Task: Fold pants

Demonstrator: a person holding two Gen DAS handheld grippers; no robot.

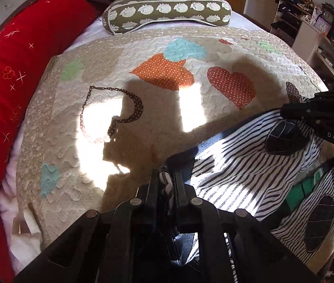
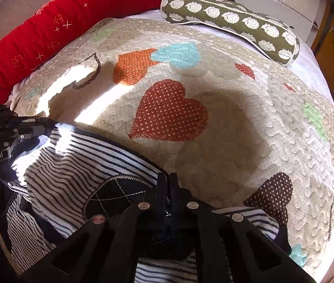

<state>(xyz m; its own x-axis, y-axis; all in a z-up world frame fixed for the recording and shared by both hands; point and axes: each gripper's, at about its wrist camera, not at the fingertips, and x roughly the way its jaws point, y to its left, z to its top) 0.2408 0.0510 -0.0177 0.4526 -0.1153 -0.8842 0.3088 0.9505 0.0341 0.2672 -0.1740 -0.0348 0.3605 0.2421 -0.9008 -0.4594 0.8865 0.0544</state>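
Note:
The black-and-white striped pants (image 1: 237, 165) with dark oval patches lie bunched at the near right of a quilted bedspread (image 1: 143, 94). My left gripper (image 1: 165, 179) is shut on a twisted fold of the striped cloth at the pants' left end. My right gripper (image 2: 168, 181) is shut on the pants' (image 2: 72, 165) far edge, right beside a dark argyle patch (image 2: 110, 195). Each gripper shows in the other's view: the right gripper (image 1: 284, 114) at the pants' upper right corner, the left gripper (image 2: 46, 127) at their upper left corner. The cloth sags between the two.
A red bolster (image 1: 14, 82) runs along the bed's left side. An olive pillow with white hedgehogs (image 1: 167, 11) lies at the head. Shelves with clutter (image 1: 308, 11) stand beyond the right edge. Something green (image 1: 306, 188) lies under the pants. Sunlit patches cross the quilt.

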